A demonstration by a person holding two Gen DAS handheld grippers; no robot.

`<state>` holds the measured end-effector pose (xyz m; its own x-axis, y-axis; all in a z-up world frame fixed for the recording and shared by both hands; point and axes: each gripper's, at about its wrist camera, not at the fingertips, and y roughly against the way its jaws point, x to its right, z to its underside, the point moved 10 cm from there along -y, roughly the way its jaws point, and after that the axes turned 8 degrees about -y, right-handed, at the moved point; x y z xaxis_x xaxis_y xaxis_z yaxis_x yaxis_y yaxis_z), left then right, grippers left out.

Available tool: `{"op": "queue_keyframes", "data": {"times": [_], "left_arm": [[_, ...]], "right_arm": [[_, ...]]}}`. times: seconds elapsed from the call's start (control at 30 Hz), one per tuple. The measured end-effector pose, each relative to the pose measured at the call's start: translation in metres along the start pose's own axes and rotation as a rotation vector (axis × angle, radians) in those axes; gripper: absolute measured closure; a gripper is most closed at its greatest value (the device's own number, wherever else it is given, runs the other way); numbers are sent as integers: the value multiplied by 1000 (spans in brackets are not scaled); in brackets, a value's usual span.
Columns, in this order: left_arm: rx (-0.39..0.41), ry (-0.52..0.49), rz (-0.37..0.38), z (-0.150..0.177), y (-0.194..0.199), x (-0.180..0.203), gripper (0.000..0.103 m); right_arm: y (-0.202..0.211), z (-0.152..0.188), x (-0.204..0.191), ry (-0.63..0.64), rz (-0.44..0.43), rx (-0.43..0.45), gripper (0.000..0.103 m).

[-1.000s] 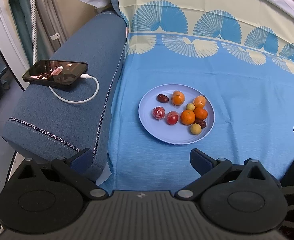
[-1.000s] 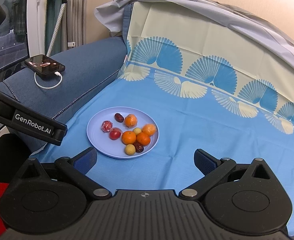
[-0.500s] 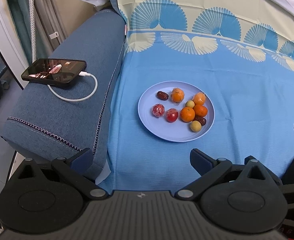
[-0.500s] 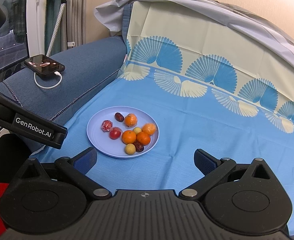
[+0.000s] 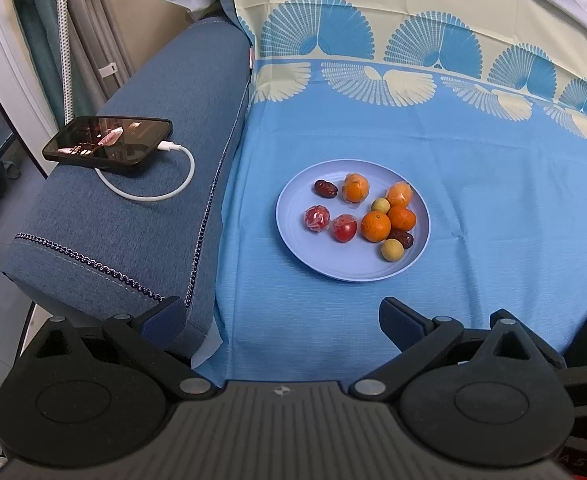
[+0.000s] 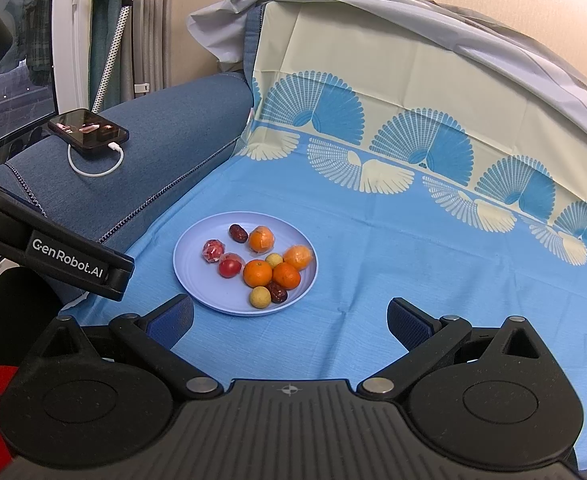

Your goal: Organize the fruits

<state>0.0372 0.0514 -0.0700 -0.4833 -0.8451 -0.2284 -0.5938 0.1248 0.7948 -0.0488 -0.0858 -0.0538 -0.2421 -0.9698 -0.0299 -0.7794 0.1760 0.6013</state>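
A pale lilac plate [image 5: 301, 240] [image 6: 197, 292] rests on the blue cloth and carries several small fruits: oranges [image 5: 375, 226] [image 6: 257, 273], wrapped oranges [image 5: 356, 188], red tomatoes [image 5: 344, 228] [image 6: 229, 267], a wrapped red fruit [image 5: 317, 218], dark dates [image 5: 325, 189] [image 6: 238, 233] and small yellow fruits [image 5: 392, 249] [image 6: 260, 297]. My left gripper [image 5: 281, 314] hovers open and empty, near the plate's front. My right gripper [image 6: 289, 318] is open too, empty, just short of the plate's near rim.
A blue sofa armrest [image 5: 133, 216] lies to the left with a black phone [image 5: 107, 142] [image 6: 88, 128] on a white charging cable [image 5: 153, 192]. The patterned cloth [image 6: 413, 92] rises up the backrest behind. The left gripper's body [image 6: 69, 262] crosses the right wrist view.
The left wrist view has drifted slightly, so the plate sits a little higher in its frame. Both grippers stay open and the fruits have not moved.
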Motion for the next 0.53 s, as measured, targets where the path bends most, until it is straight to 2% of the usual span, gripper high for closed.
{"op": "queue_keyframes", "data": {"times": [0.53], "left_arm": [[-11, -17, -28, 2, -4, 0, 0]], "right_arm": [[-2, 4, -3, -2, -5, -6, 1]]}}
